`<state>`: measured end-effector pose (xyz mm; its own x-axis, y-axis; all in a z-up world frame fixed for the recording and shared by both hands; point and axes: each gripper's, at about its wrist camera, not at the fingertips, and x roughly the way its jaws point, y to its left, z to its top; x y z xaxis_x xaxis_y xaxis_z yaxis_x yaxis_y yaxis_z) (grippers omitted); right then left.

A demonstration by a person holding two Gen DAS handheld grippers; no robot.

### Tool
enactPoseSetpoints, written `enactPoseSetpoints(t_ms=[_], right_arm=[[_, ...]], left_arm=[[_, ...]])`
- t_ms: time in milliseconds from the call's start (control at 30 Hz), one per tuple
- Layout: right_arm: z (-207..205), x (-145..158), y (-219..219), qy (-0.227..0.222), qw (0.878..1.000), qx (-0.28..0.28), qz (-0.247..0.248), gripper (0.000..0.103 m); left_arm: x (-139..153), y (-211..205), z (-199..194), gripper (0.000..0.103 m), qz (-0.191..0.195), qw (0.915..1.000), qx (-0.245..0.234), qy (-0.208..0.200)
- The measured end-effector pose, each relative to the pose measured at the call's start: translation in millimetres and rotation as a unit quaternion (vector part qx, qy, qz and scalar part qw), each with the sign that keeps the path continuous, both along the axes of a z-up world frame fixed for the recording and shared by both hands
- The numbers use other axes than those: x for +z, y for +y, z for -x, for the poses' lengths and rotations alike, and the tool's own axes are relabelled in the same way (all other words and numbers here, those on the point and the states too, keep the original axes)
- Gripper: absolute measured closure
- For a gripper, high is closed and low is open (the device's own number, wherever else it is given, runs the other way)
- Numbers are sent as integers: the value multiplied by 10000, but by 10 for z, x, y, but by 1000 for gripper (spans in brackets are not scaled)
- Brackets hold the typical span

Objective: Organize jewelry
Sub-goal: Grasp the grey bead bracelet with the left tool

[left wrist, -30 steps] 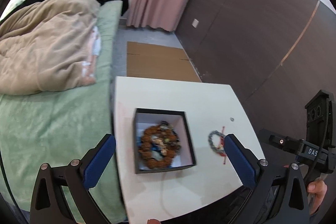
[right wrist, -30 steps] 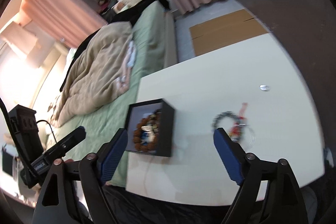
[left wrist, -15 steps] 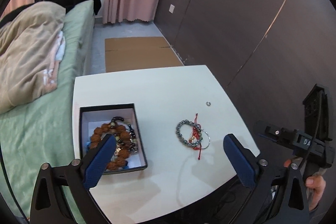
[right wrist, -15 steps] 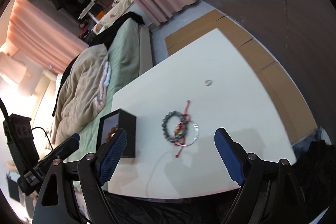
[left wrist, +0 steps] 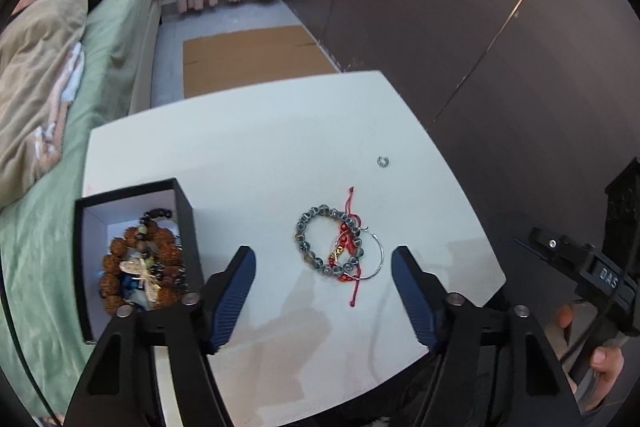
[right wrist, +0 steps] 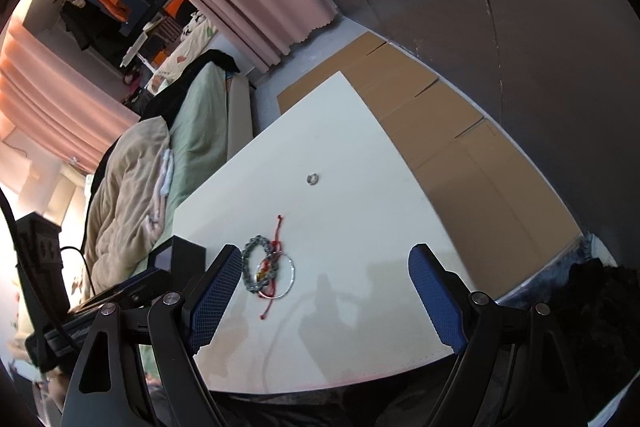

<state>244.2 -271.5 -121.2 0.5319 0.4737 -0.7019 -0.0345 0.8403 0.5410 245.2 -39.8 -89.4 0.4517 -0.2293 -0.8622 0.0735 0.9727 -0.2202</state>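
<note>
A black box [left wrist: 184, 227] with a white inside holds brown bead bracelets [left wrist: 140, 267] at the table's left. A grey bead bracelet [left wrist: 310, 245], a red cord bracelet and a silver hoop lie tangled mid-table; they also show in the right wrist view [right wrist: 260, 267]. A small silver ring [left wrist: 383, 161] lies farther back, and shows in the right wrist view [right wrist: 312, 179]. My left gripper [left wrist: 324, 291] is open and empty, just short of the tangled pile. My right gripper [right wrist: 328, 291] is open and empty, with the pile near its left finger.
The white table [left wrist: 256, 147] stands between a bed with a green sheet [left wrist: 112, 39] and beige duvet on the left and a dark wall [left wrist: 480, 27] on the right. Flat cardboard [left wrist: 256, 59] lies on the floor behind the table.
Both grippers have swung right, away from the box and toward the tangled bracelets, and moved closer to the table. The jaws have stayed open and empty.
</note>
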Motion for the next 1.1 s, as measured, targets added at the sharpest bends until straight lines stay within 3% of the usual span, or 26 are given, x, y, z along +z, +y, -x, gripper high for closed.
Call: enactPoseSetpoints(t_ms=[233,633,767,867,933,1100], right_arm=[[-84,-151,-55,108,9997,38,223,17],[-189,-352,-253,308,9994,-2,127,17],[-208,-365,-264,294,9995,44,122,17],[-211,-360,-218,299,9994,102,167,17],[-206,-347,-160,317,9991,149,241,17],[-172,-334,-23,311,9983,360,348,17]], left_arm=[[-235,-124,-169,46,-250,9988,60,417],[-614,-228,-393,56,-599,9936,216,933],[-755,-204,-433,73,-646,9915,317,1083],[-765,-226,-432,78,-737,9923,310,951],[-774,-226,-432,93,-766,9921,315,940],[-686,-170,-345,93,-430,9957,243,785]])
